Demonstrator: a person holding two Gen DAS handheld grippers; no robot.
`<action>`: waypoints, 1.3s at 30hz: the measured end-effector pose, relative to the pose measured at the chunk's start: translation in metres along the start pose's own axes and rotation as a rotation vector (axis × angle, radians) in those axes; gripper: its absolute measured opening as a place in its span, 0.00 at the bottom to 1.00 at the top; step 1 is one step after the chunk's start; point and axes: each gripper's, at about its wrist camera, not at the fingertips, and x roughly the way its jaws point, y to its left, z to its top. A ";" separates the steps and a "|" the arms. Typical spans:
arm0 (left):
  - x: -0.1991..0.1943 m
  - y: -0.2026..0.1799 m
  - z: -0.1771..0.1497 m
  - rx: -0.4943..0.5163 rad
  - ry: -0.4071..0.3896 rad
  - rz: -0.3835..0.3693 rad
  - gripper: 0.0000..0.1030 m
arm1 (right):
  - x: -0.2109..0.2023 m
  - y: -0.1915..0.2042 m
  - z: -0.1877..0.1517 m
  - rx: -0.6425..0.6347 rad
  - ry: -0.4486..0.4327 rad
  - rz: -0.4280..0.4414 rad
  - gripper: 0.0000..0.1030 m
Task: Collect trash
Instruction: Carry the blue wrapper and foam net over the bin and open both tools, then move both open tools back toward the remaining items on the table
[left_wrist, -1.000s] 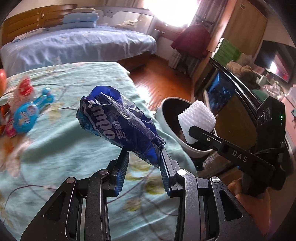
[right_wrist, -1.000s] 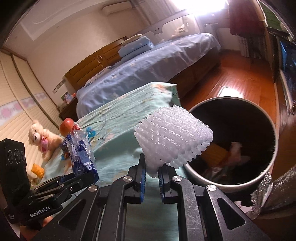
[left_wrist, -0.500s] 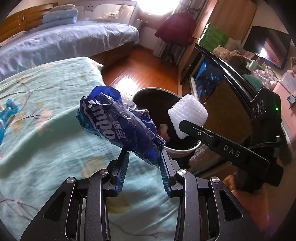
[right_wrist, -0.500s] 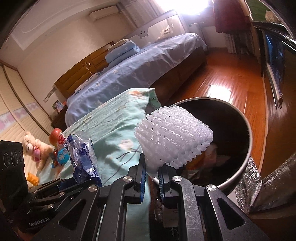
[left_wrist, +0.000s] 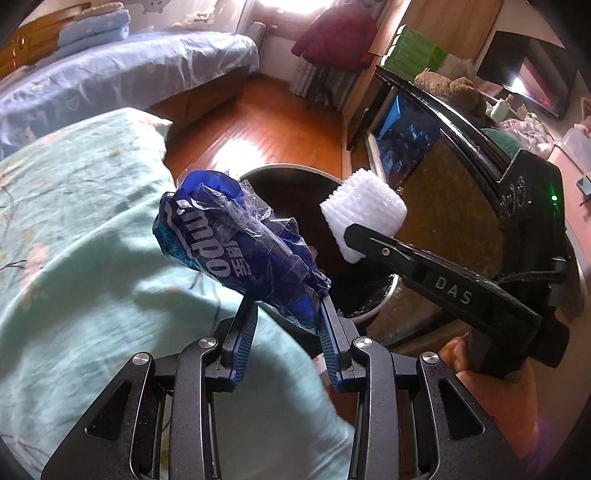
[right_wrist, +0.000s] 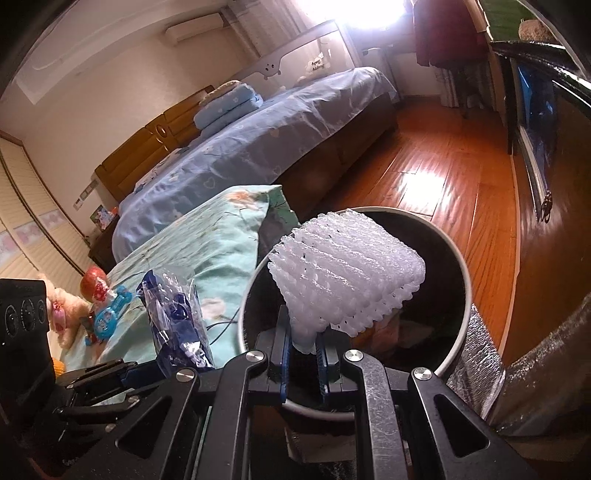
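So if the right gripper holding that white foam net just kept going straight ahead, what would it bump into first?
Most likely the dark inside of the round grey-rimmed trash bin. The right gripper, jaws shut on the white foam net sleeve, points over the bin's near rim toward its far inner wall, though depth is hard to judge.

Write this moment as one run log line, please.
left gripper: holds blue wrapper | right gripper: holds white foam net over trash bin

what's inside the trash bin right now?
The trash bin has a dark interior holding some crumpled orange and pale scraps. Much of it is covered by the white foam net held in the right gripper, so the rest stays unseen.
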 end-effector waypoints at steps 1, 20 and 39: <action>0.001 0.000 0.001 -0.003 0.004 -0.006 0.31 | 0.002 -0.003 0.001 0.001 0.003 -0.003 0.11; 0.019 -0.007 0.013 0.006 0.031 -0.030 0.39 | 0.020 -0.027 0.010 0.050 0.049 -0.030 0.16; -0.031 0.034 -0.026 -0.068 -0.045 0.057 0.60 | 0.002 -0.007 0.004 0.082 -0.003 0.006 0.71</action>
